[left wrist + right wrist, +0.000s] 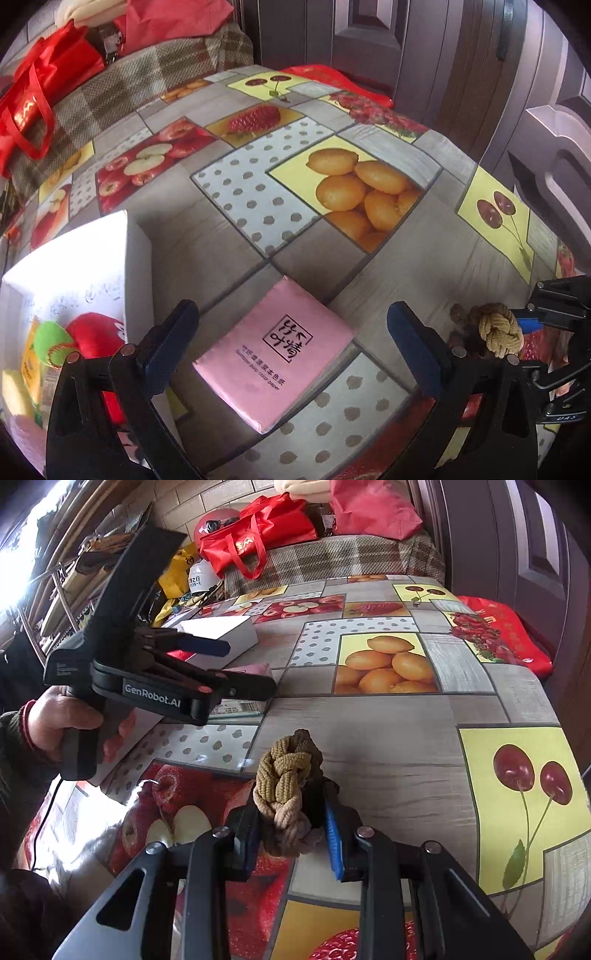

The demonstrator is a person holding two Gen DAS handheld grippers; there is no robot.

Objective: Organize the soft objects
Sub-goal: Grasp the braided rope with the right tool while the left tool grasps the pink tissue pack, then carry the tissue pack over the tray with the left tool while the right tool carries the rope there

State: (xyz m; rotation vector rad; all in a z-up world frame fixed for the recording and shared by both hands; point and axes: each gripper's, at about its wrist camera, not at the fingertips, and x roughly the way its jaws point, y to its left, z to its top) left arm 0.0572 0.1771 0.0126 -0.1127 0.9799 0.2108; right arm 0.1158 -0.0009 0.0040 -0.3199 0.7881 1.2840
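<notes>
A pink tissue pack (275, 356) lies flat on the fruit-print tablecloth. My left gripper (291, 332) is open, its two fingers standing on either side of the pack, just above it. It also shows in the right wrist view (240, 664), hovering over the pack (255, 670). My right gripper (291, 823) is shut on a braided rope knot (286, 794) of tan and brown cord, low over the table. The knot also shows in the left wrist view (496, 328). A white box (74, 280) at the left holds a red plush toy (98, 334) and a green one (50, 341).
The white box also shows in the right wrist view (221, 631). A plaid-covered bench (332, 559) behind the table carries red bags (258, 535). A dark wooden door (461, 74) stands at the right. A red cushion (506, 627) sits by the table's far right edge.
</notes>
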